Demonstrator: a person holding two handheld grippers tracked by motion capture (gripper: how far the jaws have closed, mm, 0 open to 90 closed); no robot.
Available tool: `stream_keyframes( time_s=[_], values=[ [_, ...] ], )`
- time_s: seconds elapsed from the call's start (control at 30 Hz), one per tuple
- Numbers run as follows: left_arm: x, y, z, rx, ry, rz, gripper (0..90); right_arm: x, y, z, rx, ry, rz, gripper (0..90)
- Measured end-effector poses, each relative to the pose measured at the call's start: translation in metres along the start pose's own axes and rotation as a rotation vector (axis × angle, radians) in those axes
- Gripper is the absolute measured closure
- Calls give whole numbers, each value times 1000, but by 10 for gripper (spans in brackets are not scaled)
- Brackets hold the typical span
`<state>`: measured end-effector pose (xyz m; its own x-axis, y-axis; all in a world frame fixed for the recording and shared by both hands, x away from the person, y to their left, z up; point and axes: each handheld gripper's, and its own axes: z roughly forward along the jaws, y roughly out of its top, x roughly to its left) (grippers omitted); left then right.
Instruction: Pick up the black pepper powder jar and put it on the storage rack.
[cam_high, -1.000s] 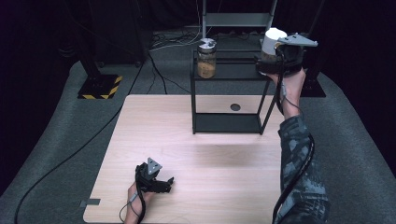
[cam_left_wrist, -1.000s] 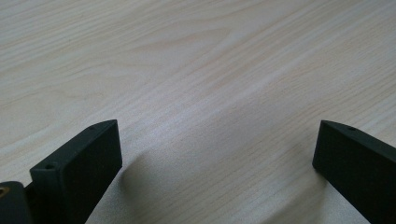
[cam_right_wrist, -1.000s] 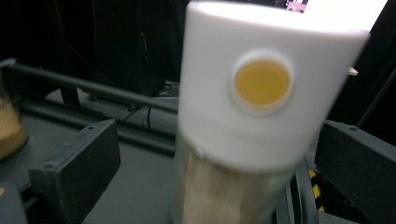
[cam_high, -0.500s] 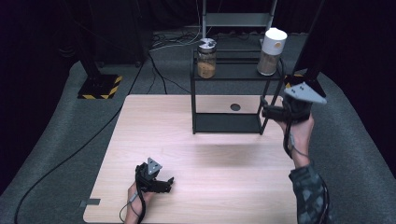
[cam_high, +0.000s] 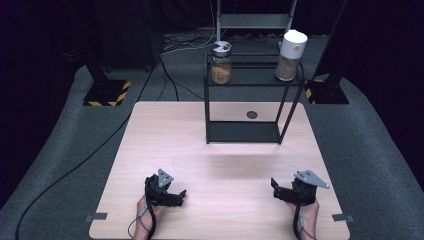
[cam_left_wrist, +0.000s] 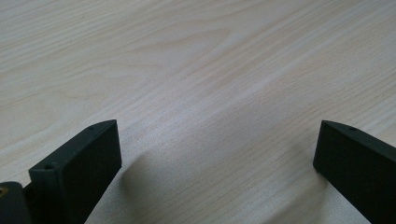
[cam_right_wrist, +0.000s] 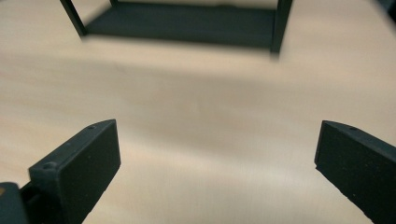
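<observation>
Both grippers rest empty at the near edge; the jars stand far ahead on the rack.

The right gripper (cam_high: 280, 189) has its jaws spread wide, as does the left gripper (cam_high: 175, 196); the white-lidded jar (cam_high: 289, 56) stands upright on the black rack (cam_high: 244, 132) top, straight ahead of the right gripper, the nearer one; the silver-lidded jar (cam_high: 221, 63) stands left of it, apart.
</observation>
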<state>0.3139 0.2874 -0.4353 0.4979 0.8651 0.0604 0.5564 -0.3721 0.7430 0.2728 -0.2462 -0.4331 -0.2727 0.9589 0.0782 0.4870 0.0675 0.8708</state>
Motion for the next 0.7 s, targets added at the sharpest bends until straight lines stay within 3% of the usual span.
stream_keyframes(
  time_s=[0.13,0.7],
  values=[
    [0,0,0,0,0,0,6,2,-17,2,53,-26,14,0],
    [-1,0,0,0,3,0,5,3,-20,-2,52,-31,8,0]
  ],
)
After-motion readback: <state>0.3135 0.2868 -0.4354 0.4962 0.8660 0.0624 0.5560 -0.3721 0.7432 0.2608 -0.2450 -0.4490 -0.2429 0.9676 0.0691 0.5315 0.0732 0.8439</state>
